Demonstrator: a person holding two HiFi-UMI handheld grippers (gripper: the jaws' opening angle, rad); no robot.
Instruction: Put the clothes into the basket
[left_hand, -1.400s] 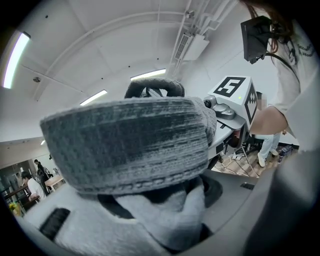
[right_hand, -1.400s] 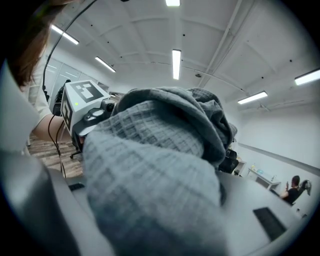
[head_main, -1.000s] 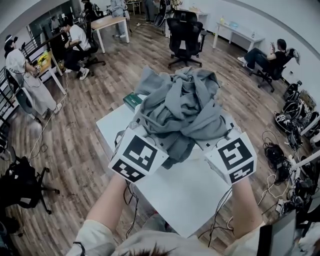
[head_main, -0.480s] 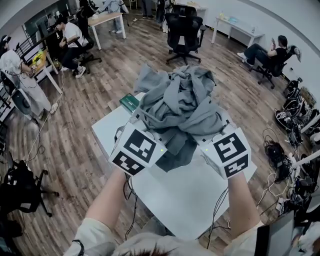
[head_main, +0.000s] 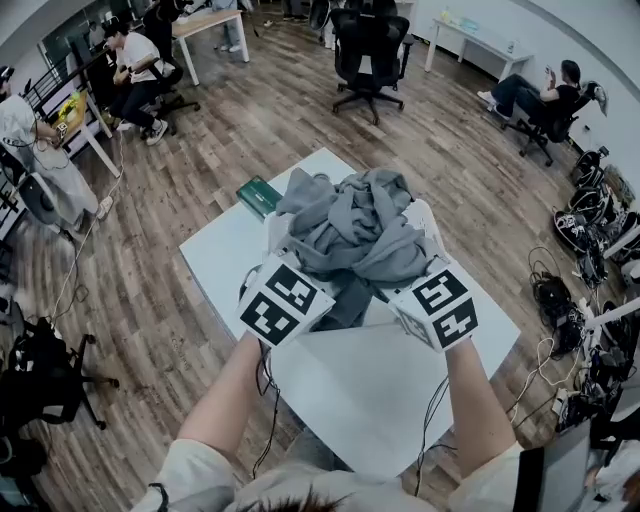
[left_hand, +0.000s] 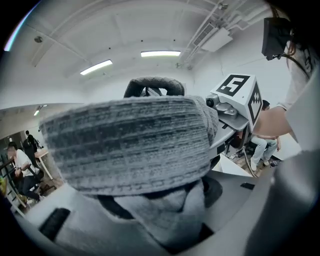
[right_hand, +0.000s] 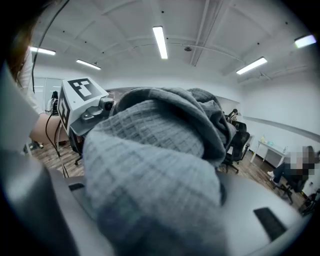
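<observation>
A bundle of grey clothes hangs between my two grippers over a white basket, whose rim shows on the right and left of the pile. My left gripper is shut on the bundle's left underside and my right gripper on its right underside. The fingertips of both are buried in cloth. In the left gripper view the ribbed grey fabric fills the space between the jaws. Waffle-knit grey fabric does the same in the right gripper view. Most of the basket is hidden under the clothes.
The basket stands on a white table with a green box at its far left corner. A black office chair stands beyond the table. Seated people are at the far left and right, and cables lie on the wooden floor at the right.
Both grippers have come down with the grey bundle, from high above the table to just over the basket. Their hold on the cloth has not changed.
</observation>
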